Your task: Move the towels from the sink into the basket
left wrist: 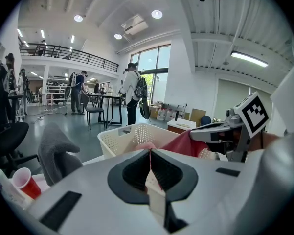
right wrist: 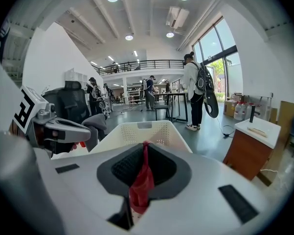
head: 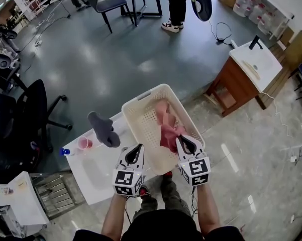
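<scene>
Head view has the red towel stretched between both grippers, hanging over the white basket. The left gripper is pinched shut on one thin edge of it. The right gripper is clamped on another corner, with a bunch of red cloth squeezed between its jaws in the right gripper view.

Progress-wise I'd call it past the halfway mark. A pink towel is already lying inside the basket, and the red one only needs lowering and letting go. What's left is the grey towel, draped over something upright at the sink. My guess is the tap, but I can't tell.

Room to move looks fine. The basket's near rim sits right under the grippers, so the drop is easy as long as the cloth clears that rim. For the grey one, watch the red cup just beside it. The office chair on the left and the wooden cabinet on the right are both well apart from all this.
</scene>
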Available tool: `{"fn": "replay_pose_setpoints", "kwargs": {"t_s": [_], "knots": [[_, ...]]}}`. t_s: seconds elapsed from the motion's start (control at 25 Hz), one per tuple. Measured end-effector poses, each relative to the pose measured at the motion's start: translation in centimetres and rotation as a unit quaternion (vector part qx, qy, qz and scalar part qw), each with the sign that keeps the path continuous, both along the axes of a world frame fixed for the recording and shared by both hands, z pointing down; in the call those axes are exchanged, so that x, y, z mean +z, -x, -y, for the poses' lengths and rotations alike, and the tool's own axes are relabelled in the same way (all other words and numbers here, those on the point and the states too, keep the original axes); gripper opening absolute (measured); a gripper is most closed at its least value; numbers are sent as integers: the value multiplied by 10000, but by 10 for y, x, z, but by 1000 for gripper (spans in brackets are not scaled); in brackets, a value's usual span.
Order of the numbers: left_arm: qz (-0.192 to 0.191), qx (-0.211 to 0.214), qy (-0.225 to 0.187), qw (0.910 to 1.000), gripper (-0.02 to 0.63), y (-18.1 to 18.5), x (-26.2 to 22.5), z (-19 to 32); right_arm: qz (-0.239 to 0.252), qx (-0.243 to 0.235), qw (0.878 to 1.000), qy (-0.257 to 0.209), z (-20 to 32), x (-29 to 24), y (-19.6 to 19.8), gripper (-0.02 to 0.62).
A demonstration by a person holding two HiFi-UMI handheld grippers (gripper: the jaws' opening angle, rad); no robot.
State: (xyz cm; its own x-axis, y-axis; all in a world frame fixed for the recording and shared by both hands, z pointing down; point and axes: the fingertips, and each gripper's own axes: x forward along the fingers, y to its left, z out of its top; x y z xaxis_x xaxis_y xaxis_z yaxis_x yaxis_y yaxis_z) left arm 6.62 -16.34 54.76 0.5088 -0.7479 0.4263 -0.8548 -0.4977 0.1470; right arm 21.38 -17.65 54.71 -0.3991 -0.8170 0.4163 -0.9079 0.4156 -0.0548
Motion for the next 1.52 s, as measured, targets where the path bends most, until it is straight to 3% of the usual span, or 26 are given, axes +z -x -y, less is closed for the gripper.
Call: {"fn": "replay_pose_setpoints", "kwargs": {"t_s": [0.4, 0.48, 0.68, 1.16, 1.32, 1.52], "knots": [[-10, -29, 49, 10000, 12, -5, 5, -2, 101, 82, 9999, 57, 1, 5, -6, 59], [-6, -39, 37, 10000, 12, -5, 3, -3, 134, 43, 9999, 64, 1, 4, -4, 158], [-7, -70, 8, 10000, 12, -3, -1, -7, 167, -9, 9999, 4, -2, -2, -3, 192], [-1, -169, -157, 9997, 12, 4, -15, -13, 150, 1, 9996, -236, -7, -18, 0, 190], [9, -237, -288, 9993, 12, 13, -29, -13, 164, -17, 9989, -448, -7, -36, 7, 107], [-6, -410, -459, 9981, 12, 30, -47, -15, 232, -97, 9978, -620, -5, -55, 21, 61]]}}
